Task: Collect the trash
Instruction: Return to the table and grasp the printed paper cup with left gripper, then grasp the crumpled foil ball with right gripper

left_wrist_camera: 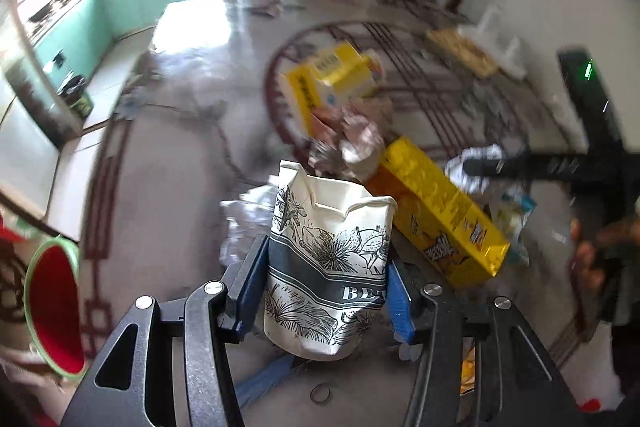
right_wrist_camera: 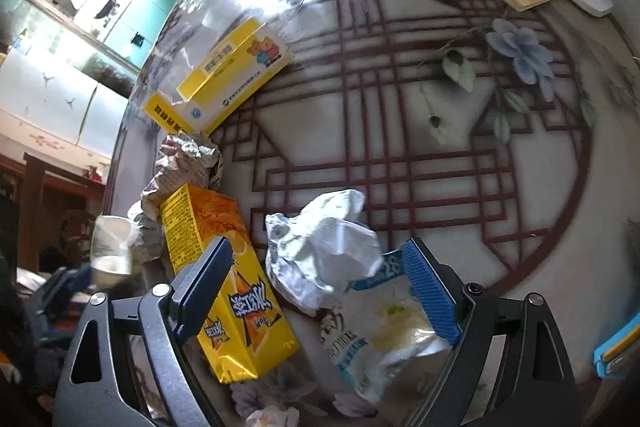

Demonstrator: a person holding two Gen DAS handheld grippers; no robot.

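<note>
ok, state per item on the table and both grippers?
paper cup: crumpled, upright, between left fingers, pads at its sides
left gripper: shut on paper cup
right gripper: open, over white wad
white wad: crumpled, loose
long yellow box: lying flat
small yellow box: torn open
snack bag: opened, flattened
foil wrapper: crumpled
</note>
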